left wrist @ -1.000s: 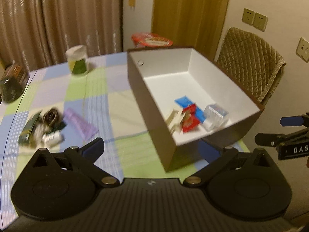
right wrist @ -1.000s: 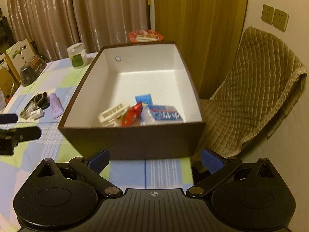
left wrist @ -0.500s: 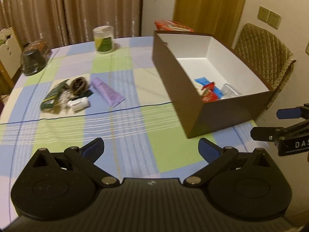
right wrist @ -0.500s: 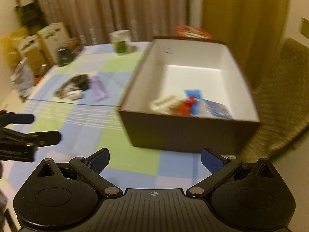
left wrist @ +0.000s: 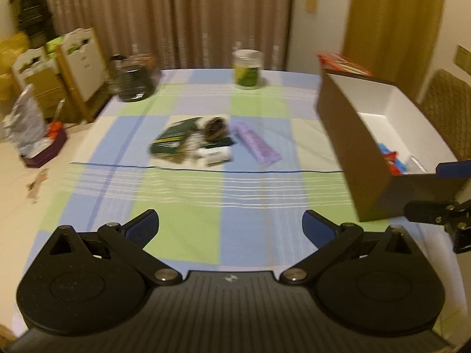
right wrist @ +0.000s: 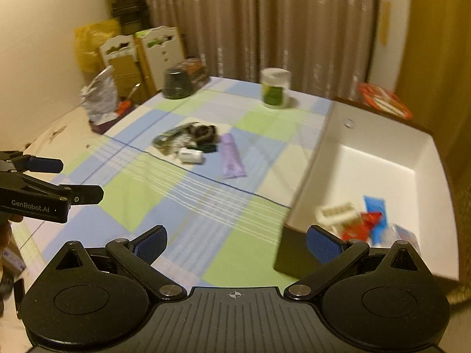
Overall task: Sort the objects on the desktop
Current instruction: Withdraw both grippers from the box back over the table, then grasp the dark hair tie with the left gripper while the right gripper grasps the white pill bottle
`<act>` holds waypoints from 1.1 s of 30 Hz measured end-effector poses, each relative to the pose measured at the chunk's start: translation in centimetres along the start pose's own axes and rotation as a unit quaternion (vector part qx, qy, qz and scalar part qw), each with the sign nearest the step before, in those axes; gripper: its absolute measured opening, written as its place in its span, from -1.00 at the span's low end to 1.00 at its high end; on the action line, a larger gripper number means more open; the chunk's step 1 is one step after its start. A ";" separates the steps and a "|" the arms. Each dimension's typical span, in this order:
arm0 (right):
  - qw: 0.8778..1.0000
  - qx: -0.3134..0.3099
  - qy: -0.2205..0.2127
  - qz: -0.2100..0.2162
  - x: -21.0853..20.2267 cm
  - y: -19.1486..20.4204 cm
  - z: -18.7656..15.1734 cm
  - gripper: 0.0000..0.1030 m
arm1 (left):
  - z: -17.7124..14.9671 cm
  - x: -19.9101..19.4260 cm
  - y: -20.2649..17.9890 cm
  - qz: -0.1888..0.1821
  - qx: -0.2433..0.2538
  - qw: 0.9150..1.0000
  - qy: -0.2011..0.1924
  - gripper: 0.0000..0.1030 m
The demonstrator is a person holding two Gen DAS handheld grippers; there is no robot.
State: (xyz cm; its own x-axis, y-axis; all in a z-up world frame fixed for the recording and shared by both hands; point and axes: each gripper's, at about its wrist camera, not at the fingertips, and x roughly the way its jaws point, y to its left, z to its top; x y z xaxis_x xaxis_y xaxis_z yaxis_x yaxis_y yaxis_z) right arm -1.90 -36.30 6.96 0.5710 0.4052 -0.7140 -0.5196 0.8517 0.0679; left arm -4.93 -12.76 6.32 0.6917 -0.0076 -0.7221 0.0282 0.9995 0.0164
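Left gripper [left wrist: 230,229] and right gripper [right wrist: 237,242] both hover with fingers spread, holding nothing. Lilac soft tube [left wrist: 255,147] and small dark packet heap [left wrist: 191,144] lie mid-table on checked cloth; brown white-lined cardboard box [right wrist: 379,158] stands right, holding wrappers

Both views are dim and warm, yellow-tinted indoor light with soft, faint shadows. Motion blur smears the small clutter at frame centre and the brown cardboard box with white inside [right wrist: 379,158] at right. Fisheye bending curves the edges; corners are vignetted black.
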 end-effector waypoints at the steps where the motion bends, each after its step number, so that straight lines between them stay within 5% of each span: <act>1: 1.000 -0.005 -0.001 0.002 0.3 0.4 0.2 1.00 | -0.1 -0.1 0.6 0.006 -0.004 1.000 0.000 0.98; 6: 1.000 -0.009 0.000 -0.001 2.6 2.2 1.4 1.00 | -0.1 1.1 3.9 0.016 -0.012 1.000 0.008 0.98; 18: 0.998 0.019 0.015 -0.065 9.3 6.0 6.0 1.00 | 2.7 8.4 11.7 -0.034 0.025 0.999 0.017 0.98; 25: 0.995 0.026 0.022 -0.094 12.9 6.9 7.5 1.00 | 4.2 13.1 13.4 -0.069 0.056 0.996 0.021 0.98; 33: 0.996 0.023 0.028 -0.081 18.8 8.0 8.4 0.99 | 6.0 16.6 14.5 -0.083 0.087 0.992 0.025 0.97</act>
State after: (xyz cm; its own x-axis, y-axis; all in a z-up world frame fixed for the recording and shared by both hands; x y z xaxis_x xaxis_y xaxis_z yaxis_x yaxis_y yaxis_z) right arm 10.02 -19.04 -0.12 0.6085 0.2435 -0.7553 -0.3938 0.9190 -0.0210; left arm 11.33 1.42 -1.28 0.6311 -0.1650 -0.7580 0.2659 0.9639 0.0116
